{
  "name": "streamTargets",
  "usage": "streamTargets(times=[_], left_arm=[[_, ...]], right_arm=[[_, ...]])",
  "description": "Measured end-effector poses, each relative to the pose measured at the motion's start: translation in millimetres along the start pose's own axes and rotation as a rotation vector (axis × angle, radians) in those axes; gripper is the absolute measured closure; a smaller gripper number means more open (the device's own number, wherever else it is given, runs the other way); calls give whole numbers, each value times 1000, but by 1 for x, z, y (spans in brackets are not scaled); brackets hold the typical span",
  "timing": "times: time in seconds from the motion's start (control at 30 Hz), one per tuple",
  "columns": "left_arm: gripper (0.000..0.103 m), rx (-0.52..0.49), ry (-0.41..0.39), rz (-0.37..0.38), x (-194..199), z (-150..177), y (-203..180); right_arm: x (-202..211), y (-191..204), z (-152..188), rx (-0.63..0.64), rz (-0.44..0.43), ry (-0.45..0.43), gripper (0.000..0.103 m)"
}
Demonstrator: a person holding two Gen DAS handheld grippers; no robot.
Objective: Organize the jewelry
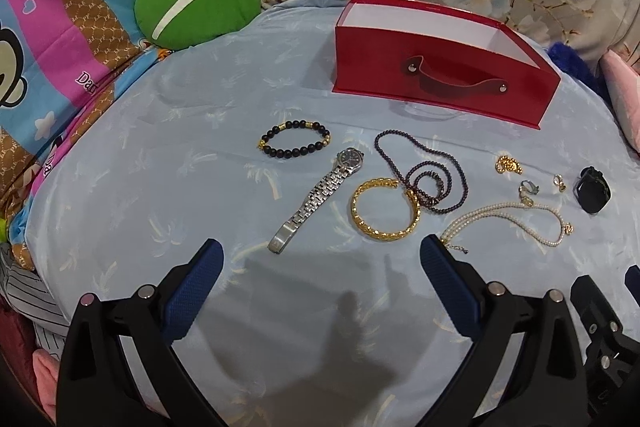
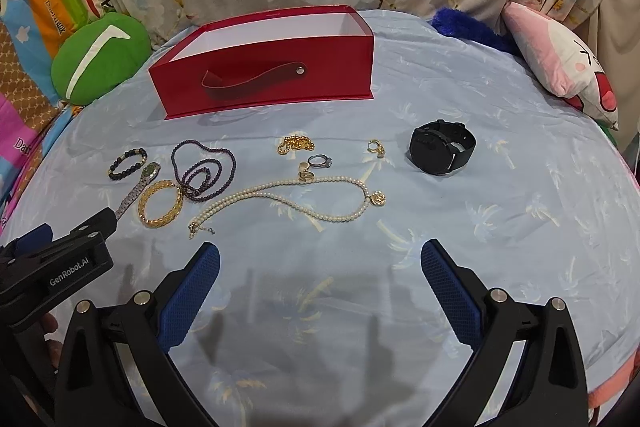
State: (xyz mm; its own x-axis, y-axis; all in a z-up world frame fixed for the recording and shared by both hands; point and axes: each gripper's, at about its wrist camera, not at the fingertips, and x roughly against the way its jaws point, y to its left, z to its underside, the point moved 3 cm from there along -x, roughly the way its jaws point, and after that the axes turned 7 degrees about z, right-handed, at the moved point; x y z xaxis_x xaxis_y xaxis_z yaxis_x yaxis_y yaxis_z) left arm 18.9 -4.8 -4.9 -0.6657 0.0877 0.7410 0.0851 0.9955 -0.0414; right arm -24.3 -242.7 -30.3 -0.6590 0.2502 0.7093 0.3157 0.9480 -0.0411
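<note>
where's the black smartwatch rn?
The black smartwatch lies on the blue sheet, in the right wrist view right of centre, just right of the small gold earring and apart from it; nothing grips it.

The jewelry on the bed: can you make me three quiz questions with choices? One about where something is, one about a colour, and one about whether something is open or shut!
1. Where is the silver watch?
A. inside the red box
B. on the blue sheet, between the black bead bracelet and the gold bangle
C. held in a tool

2. What colour is the long necklace with the round gold pendant?
A. pearly white
B. green
C. red

3. How are the two tools?
A. both shut
B. one holds a ring
C. both open and empty

Answers:
1 B, the watch lies flat on the blue sheet with the black bead bracelet on one side and the gold bangle on the other.
2 A, the pearl necklace has white beads.
3 C, the left tool and right tool have fingers spread wide with nothing between.
</note>
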Motion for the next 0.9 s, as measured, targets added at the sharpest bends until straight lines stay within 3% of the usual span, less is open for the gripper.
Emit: streamTargets(times=[0.33, 0.9], left_arm=[[6, 0, 47, 2, -6, 0, 4], [5, -3, 53, -12, -8, 2, 8]], right_arm=[[2, 2, 0, 7, -2, 0, 5], [3, 7, 1, 15, -9, 1, 5]])
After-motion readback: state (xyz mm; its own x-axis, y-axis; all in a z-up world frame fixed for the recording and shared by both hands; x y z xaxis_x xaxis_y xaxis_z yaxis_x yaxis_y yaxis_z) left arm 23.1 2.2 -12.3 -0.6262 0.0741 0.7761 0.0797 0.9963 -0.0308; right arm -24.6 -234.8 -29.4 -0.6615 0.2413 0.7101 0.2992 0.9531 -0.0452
